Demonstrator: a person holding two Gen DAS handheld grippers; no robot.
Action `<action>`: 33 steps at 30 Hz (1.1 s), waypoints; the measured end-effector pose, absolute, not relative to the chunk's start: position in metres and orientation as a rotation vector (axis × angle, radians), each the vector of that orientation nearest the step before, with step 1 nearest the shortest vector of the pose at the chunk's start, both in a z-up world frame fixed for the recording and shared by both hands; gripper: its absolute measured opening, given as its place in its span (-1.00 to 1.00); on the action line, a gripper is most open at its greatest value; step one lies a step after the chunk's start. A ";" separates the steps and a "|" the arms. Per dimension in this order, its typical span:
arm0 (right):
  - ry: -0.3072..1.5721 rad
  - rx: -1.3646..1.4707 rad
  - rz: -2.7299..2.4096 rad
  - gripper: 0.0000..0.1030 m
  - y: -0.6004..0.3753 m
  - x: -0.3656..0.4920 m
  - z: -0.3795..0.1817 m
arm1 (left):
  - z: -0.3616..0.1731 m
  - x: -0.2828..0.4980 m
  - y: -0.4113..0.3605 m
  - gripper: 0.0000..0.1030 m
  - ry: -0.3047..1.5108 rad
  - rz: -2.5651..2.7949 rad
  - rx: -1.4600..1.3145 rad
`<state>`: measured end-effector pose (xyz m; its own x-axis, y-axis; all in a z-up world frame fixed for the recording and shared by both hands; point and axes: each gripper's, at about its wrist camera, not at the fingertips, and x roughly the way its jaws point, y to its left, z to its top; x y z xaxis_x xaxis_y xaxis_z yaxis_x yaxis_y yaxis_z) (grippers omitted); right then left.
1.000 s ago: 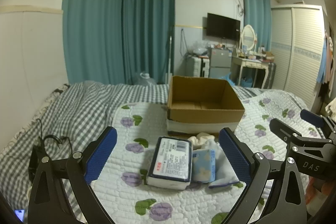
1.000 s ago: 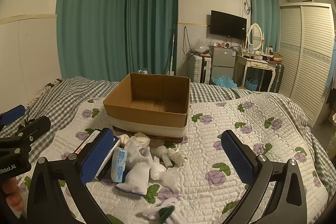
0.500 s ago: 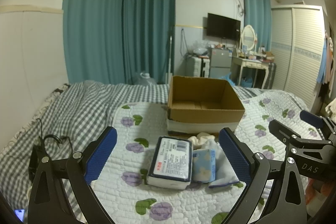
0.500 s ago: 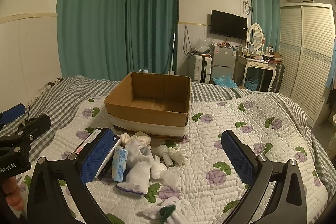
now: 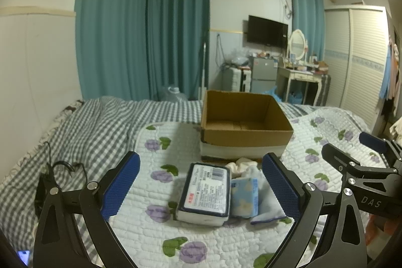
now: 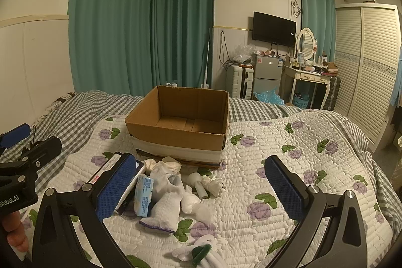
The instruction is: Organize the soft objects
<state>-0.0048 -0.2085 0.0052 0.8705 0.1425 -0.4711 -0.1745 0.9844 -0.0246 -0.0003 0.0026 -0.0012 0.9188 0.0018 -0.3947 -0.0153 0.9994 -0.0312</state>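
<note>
An empty cardboard box stands on the flowered quilt. In front of it lies a pile: a wrapped tissue pack, a small blue tissue packet, white socks and small white rolled pieces. A white and green sock lies nearest. My left gripper is open above the tissue pack. My right gripper is open above the pile, empty.
The flowered quilt covers a grey checked bed. A black cable lies at the left. Beyond the bed stand a fridge, a dressing table and a white wardrobe.
</note>
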 end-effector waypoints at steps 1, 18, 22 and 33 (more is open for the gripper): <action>0.488 -0.068 0.166 1.00 -0.208 -0.005 0.005 | -0.001 0.000 0.003 0.93 0.406 0.008 -0.034; 0.489 -0.068 0.167 1.00 -0.208 -0.005 0.005 | -0.001 0.000 0.003 0.93 0.406 0.008 -0.034; 0.487 -0.068 0.167 1.00 -0.208 -0.005 0.005 | -0.001 0.000 0.003 0.93 0.406 0.009 -0.032; 0.475 -0.068 0.160 1.00 -0.210 -0.023 0.025 | 0.016 -0.009 0.001 0.93 0.390 0.030 -0.023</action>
<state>-0.0230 -0.2099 0.0253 0.8770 0.1372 -0.4605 -0.1686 0.9853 -0.0277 -0.0094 0.0012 0.0161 0.9245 0.0248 -0.3803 -0.0335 0.9993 -0.0162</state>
